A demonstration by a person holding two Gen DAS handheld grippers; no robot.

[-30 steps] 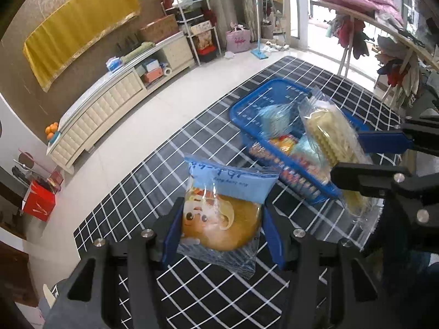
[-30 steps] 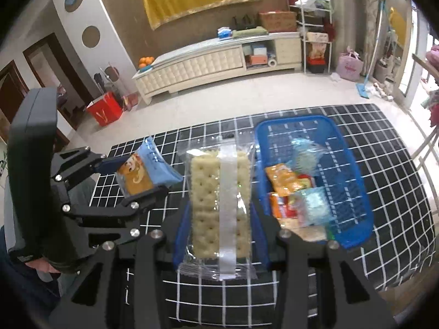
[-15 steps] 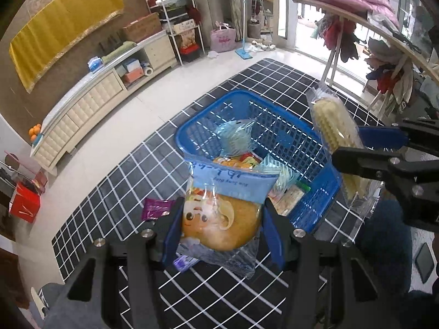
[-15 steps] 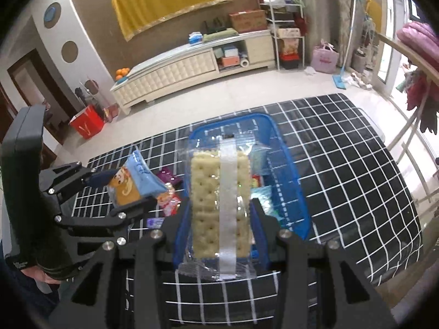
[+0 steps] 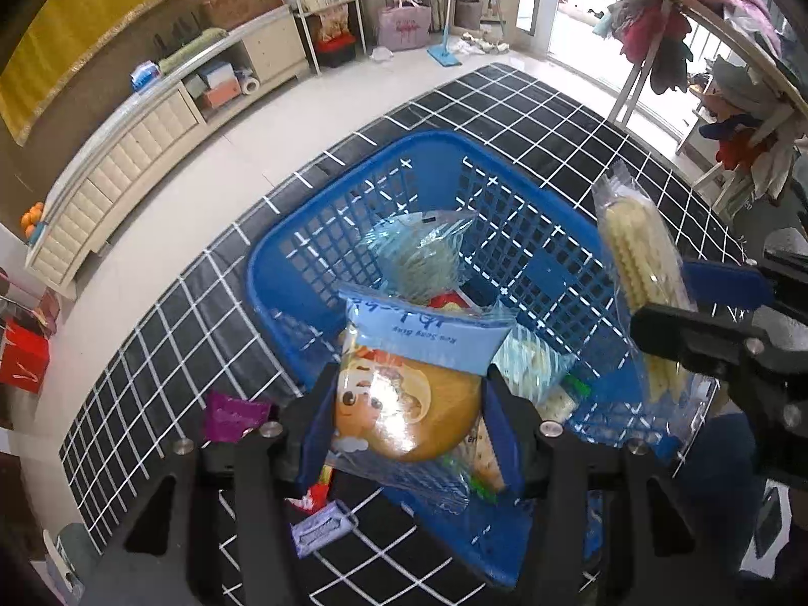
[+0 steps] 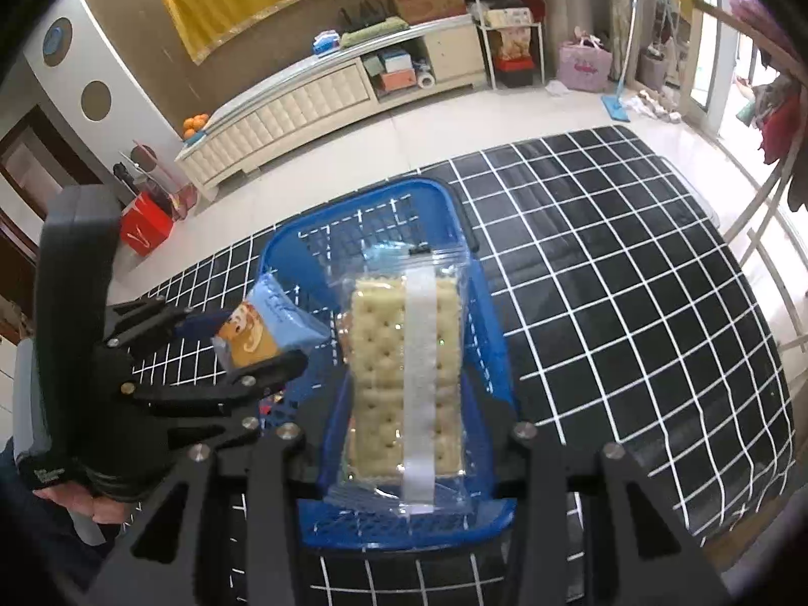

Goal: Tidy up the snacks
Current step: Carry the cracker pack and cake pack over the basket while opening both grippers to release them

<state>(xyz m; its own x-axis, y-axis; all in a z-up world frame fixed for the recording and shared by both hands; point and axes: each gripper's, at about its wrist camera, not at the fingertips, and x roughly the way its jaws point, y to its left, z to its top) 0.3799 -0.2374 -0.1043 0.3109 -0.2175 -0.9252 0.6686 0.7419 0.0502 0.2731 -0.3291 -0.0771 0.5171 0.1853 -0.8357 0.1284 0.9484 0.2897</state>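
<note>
My left gripper (image 5: 409, 404) is shut on a bun packet (image 5: 411, 384) with a blue top and a cartoon face, held above the near left part of the blue basket (image 5: 303, 252). My right gripper (image 6: 404, 434) is shut on a clear cracker pack (image 6: 399, 379), held over the basket (image 6: 469, 283). The cracker pack also shows in the left wrist view (image 5: 641, 272), and the bun packet in the right wrist view (image 6: 262, 333). Several snack packets lie in the basket, among them a clear bluish one (image 5: 419, 252).
The basket stands on a black cloth with a white grid (image 6: 631, 303). A purple packet (image 5: 230, 414), a red one (image 5: 313, 497) and a pale wrapped one (image 5: 323, 530) lie on the cloth left of the basket. A cream cabinet (image 6: 303, 111) and a drying rack (image 5: 707, 25) stand beyond.
Both grippers have moved with their packets from beside the basket to above it. The basket now fills the middle of both views. Neither grip has changed.
</note>
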